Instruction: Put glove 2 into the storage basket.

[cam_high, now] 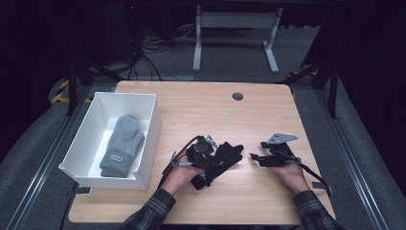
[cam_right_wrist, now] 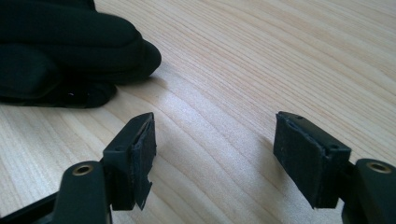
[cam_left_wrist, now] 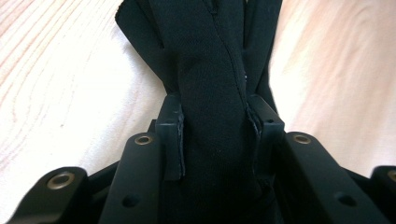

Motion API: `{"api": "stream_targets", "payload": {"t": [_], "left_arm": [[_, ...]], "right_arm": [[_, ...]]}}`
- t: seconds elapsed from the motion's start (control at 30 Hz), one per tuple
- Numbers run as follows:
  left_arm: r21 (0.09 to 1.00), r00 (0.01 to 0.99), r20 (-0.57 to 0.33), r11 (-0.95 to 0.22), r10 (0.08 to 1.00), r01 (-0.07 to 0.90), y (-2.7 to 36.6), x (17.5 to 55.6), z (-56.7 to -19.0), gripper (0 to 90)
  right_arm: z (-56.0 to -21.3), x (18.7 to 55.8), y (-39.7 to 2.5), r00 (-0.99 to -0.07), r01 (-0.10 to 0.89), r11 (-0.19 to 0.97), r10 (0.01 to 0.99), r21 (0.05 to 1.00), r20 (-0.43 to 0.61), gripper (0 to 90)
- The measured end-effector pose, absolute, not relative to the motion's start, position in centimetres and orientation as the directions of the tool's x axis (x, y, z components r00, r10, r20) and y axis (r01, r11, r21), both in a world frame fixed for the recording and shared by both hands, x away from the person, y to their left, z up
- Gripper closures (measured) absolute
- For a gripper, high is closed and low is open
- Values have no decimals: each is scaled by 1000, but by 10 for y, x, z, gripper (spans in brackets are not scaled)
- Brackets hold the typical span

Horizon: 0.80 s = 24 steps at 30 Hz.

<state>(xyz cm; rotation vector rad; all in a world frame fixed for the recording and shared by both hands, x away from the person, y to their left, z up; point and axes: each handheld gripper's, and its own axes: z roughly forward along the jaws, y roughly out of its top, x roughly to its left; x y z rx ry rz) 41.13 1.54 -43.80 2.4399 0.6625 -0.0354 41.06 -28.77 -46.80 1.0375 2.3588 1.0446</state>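
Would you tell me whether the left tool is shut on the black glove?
Shut on it: the left tool has black glove fabric pinched between both pads.

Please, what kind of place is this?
Probably a lab or recording workspace: a wooden table on grey carpet, tangled cables behind it, and a white bin holding a grey mitten.

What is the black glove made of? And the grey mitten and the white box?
The black glove, clamped in the left gripper, looks like smooth, matte stretch fabric: fine weave, stitched seams. The grey mitten looks like fuzzy knit or fleece, soft and dull, with a small label on the cuff. The white box looks like hard, smooth plastic with thin, straight walls, though it might be coated board.
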Motion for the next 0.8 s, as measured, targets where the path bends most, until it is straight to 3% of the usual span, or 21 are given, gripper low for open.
{"api": "stream_targets", "payload": {"t": [0.47,0.8], "left_arm": [[604,832,-176,-610,527,514,45,408,-356,645],[632,804,-142,-572,578,522,88,417,-297,643]], "right_arm": [[-468,411,-288,-664,482,454,747,749,-26,302],[-468,412,-288,-661,483,453,750,749,-28,301]]}}
